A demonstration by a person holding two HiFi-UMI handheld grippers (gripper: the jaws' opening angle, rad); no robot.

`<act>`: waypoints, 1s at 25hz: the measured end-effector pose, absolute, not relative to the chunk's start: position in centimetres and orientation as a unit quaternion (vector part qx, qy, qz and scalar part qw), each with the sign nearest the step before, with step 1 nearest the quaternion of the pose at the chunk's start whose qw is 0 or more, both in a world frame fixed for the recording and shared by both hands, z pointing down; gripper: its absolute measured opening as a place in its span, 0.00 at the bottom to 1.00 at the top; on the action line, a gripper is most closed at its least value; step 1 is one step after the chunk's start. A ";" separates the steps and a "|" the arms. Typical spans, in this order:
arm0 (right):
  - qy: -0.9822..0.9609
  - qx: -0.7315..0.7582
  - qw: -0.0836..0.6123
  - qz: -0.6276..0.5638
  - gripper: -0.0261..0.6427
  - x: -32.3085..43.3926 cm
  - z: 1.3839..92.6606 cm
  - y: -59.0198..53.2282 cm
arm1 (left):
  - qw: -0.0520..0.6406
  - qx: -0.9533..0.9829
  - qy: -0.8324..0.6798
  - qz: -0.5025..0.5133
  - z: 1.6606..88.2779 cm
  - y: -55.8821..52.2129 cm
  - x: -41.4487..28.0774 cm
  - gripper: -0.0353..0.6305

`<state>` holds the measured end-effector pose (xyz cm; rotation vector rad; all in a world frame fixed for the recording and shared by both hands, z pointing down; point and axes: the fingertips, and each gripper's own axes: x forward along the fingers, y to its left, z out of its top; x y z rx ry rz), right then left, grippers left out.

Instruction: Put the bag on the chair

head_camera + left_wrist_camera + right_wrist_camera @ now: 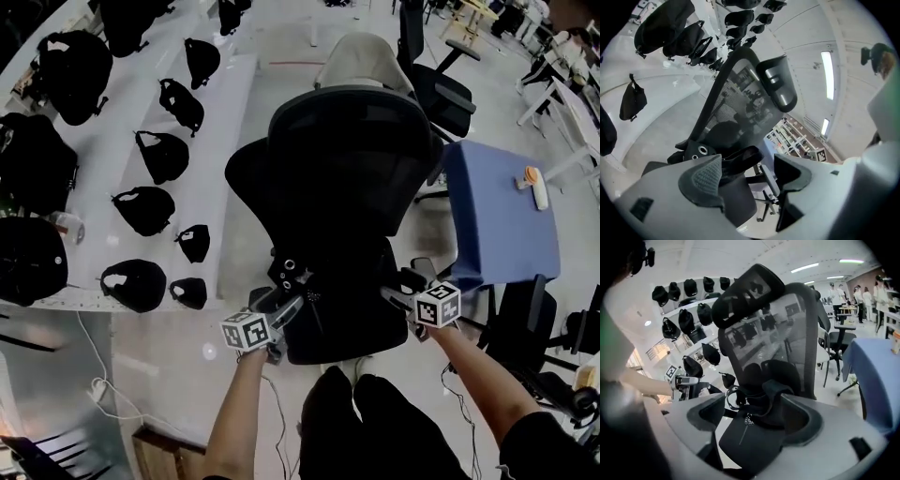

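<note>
Head view: bag (291, 272) sits at the front edge of the chair (349, 169) seat, left gripper (289, 298) and right gripper (398, 286) flanking it.
Left gripper view: jaws spread (strap shows between, unpinched).
Right gripper view: jaws spread, bag beyond them.

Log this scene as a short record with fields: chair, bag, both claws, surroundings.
chair: black office chair, mesh back
bag: black, lying on the chair seat
left claw: open, gripping nothing, near the seat's front
right claw: open wide, gripping nothing
surroundings: more black bags on a white table at left; blue-covered table at right
</note>
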<state>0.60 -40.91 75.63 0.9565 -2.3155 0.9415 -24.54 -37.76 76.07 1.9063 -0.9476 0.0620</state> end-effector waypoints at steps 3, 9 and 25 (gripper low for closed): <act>-0.861 0.335 0.210 0.318 0.57 0.6 71.8 -38.7 | 0.467 0.795 -0.386 0.024 73.3 -34.7 -22.9 0.54; -0.873 0.346 0.159 0.306 0.57 2.4 65.1 -33.4 | 0.403 0.807 -0.431 0.006 65.9 -28.8 -19.4 0.54; -0.902 0.366 0.036 0.226 0.38 5.7 48.7 -24.4 | 0.278 0.800 -0.529 -0.058 51.5 -17.4 -14.6 0.32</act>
